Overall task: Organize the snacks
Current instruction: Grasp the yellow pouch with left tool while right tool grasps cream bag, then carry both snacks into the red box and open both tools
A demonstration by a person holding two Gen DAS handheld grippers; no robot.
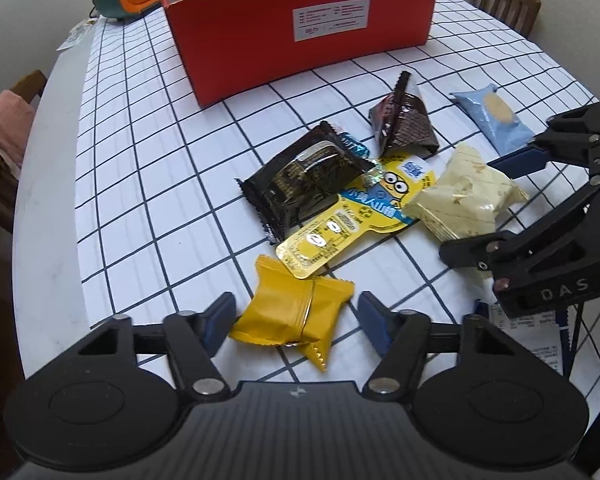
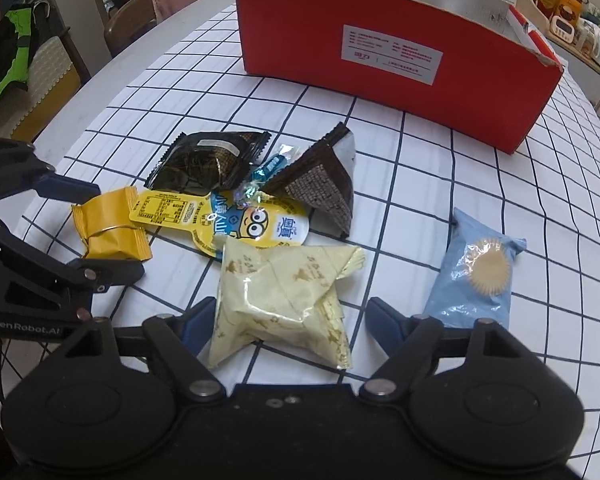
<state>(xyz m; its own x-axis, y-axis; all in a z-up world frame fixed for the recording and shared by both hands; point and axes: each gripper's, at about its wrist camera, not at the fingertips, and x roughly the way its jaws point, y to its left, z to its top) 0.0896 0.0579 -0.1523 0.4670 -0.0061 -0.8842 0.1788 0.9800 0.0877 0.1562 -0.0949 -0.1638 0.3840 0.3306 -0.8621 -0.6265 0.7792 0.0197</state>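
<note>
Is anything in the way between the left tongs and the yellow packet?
Nothing visible. The yellow packet already lies between the fingers of the left tongs, with small gaps on both sides, so the pads are not yet pressing on it.

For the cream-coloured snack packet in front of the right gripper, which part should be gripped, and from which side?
Grip the cream packet across its puffy middle, coming down from above on the near side. Its crimped ends are thin and floppy, and the right gripper already straddles the body, jaws either side, pads not yet pressing.

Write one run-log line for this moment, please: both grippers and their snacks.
left gripper: open, fingers around yellow packet | right gripper: open, fingers around cream packet | red box: beyond both packets
</note>
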